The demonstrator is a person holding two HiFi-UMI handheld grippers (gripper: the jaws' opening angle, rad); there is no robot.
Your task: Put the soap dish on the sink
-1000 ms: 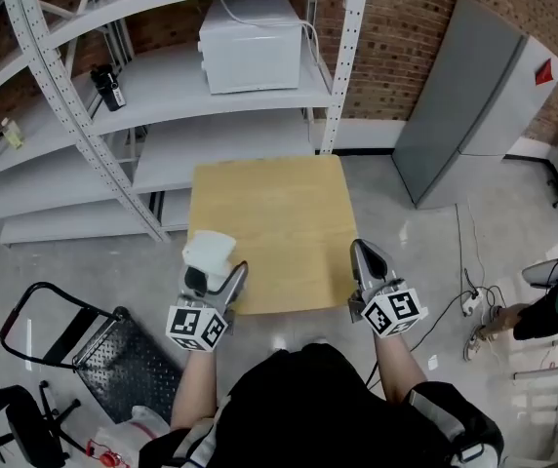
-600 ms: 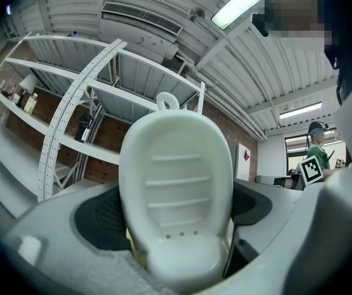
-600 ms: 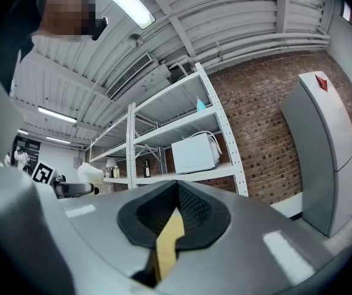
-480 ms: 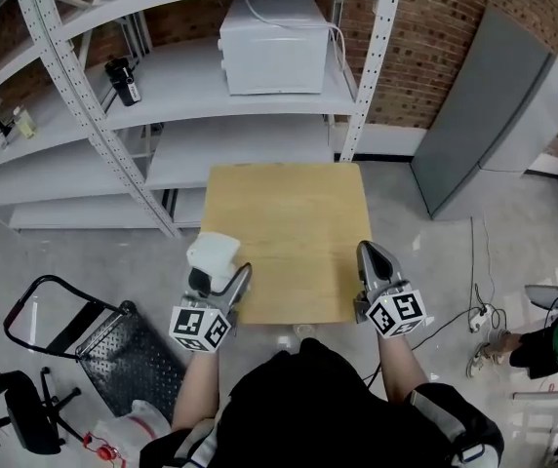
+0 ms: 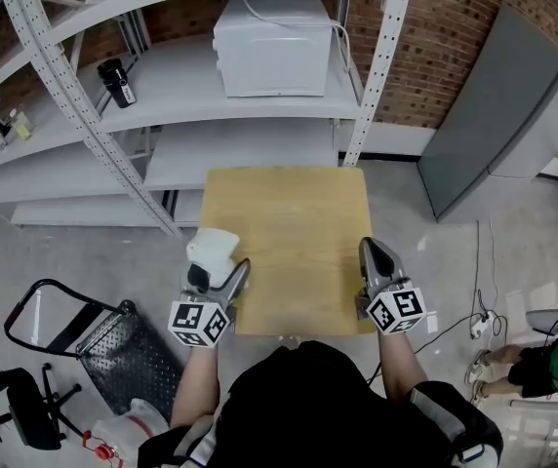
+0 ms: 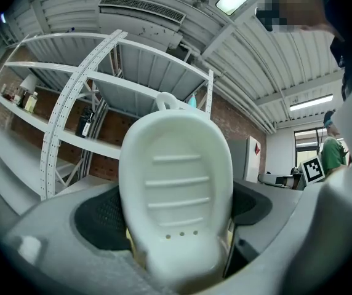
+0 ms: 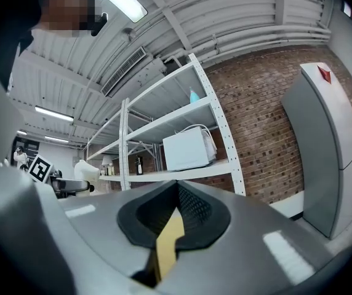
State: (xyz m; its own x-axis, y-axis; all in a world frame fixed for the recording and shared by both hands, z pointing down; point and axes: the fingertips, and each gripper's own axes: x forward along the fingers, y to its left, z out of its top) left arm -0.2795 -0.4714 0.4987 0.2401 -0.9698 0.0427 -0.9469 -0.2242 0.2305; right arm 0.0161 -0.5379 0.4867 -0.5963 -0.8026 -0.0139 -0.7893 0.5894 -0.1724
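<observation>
The white oval soap dish [image 5: 211,248] has ribs and small drain holes. It stands upright between the pads of my left gripper [image 5: 219,267], which is shut on it. In the left gripper view the soap dish [image 6: 176,183] fills the middle, gripped at its lower end by the left gripper [image 6: 177,251]. My right gripper [image 5: 373,253] hangs over the near right corner of the wooden table [image 5: 289,213]. Its jaws are together with nothing in them. In the right gripper view only a sliver of table shows through the right gripper [image 7: 175,220]. No sink is in view.
Grey metal shelves [image 5: 240,149] stand behind the table, with a white microwave [image 5: 274,42] and a dark bottle [image 5: 115,81]. A grey cabinet [image 5: 498,115] stands at the right and a black trolley [image 5: 113,354] at the lower left. Cables [image 5: 479,325] lie on the floor.
The head view has shifted slightly, so the shelves and table sit a little differently in frame. Both grippers keep their places at the table's near edge, the left still shut on the soap dish.
</observation>
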